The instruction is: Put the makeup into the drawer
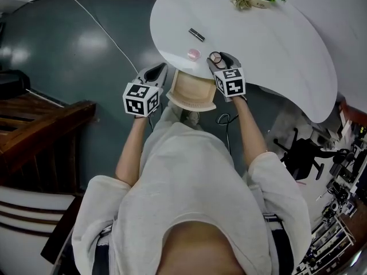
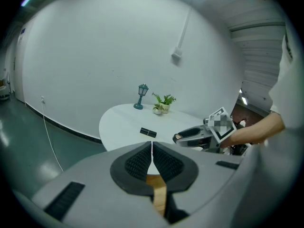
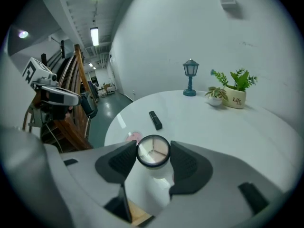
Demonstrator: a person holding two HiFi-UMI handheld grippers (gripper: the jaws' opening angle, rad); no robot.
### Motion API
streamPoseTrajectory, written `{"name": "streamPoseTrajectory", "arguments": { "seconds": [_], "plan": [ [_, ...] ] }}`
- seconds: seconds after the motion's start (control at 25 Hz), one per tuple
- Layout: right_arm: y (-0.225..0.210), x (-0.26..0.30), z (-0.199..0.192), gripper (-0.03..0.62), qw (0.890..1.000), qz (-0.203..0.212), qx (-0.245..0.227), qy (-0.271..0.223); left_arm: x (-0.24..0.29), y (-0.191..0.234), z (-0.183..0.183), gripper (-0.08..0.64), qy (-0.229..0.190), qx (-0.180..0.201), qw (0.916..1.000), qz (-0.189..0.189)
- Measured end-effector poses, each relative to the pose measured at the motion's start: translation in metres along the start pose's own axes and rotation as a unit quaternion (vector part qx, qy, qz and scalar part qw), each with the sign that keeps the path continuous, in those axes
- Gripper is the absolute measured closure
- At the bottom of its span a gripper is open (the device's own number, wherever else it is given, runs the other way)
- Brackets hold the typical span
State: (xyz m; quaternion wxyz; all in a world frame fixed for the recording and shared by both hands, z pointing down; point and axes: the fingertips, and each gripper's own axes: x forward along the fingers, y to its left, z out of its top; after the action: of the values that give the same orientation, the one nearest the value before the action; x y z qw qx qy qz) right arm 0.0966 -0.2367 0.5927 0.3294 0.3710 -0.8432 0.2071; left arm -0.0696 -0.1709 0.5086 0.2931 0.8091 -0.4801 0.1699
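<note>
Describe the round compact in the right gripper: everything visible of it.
The compact is small and round, with a black rim and a clear-looking top over three wedge-shaped pans of pale beige powder. It faces up, roughly level, pinched at its rim on both sides by the right gripper's dark pads. It is over the white table's near edge; whether it touches the table cannot be told.

You're in a loose off-white T-shirt (image 1: 189, 188), short sleeves. Left gripper (image 1: 158, 71) and right gripper (image 1: 220, 58): grey moulded shells, black ribbed pads (image 2: 140, 163). Each has a white cube (image 1: 140, 99) with black square markers on its faces.
</note>
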Motion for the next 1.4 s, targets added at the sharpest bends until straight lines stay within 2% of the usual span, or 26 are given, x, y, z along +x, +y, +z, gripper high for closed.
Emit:
{"name": "streamPoseTrajectory", "arguments": {
  "seconds": [0.36,0.48,0.56,0.72,0.96,1.04,1.12,1.2,1.4],
  "plan": [
    [0.072,-0.049,-0.039,0.373,0.998,0.057,-0.026,-0.012,-0.017,-0.018,-0.029,0.543,0.002,-0.007,0.9999,0.010],
    [0.093,-0.048,-0.055,0.373,0.995,0.081,-0.052,0.004,-0.021,-0.019,-0.038,0.544,0.003,-0.013,0.9998,0.015],
    [0.107,-0.043,-0.065,0.373,0.991,0.098,-0.087,0.020,-0.024,-0.019,-0.044,0.545,0.003,-0.018,0.9996,0.019],
    [0.133,-0.026,-0.089,0.373,0.971,0.130,-0.184,0.076,-0.031,-0.015,-0.052,0.543,0.003,-0.028,0.9992,0.028],
    [0.154,0.008,-0.128,0.373,0.919,0.167,-0.324,0.152,-0.041,-0.005,-0.064,0.543,0.006,-0.041,0.9983,0.041],
    [0.159,0.022,-0.140,0.373,0.902,0.176,-0.355,0.173,-0.044,0.001,-0.067,0.545,0.007,-0.043,0.9981,0.044],
    [0.163,0.036,-0.151,0.373,0.890,0.182,-0.373,0.189,-0.047,0.007,-0.070,0.543,0.008,-0.047,0.9977,0.049],
    [0.167,0.050,-0.161,0.373,0.886,0.189,-0.372,0.204,-0.048,0.013,-0.073,0.544,0.010,-0.052,0.9973,0.052],
    [0.166,0.084,-0.179,0.373,0.889,0.189,-0.346,0.233,-0.044,0.025,-0.078,0.543,0.015,-0.064,0.9965,0.051]
  ]
}}
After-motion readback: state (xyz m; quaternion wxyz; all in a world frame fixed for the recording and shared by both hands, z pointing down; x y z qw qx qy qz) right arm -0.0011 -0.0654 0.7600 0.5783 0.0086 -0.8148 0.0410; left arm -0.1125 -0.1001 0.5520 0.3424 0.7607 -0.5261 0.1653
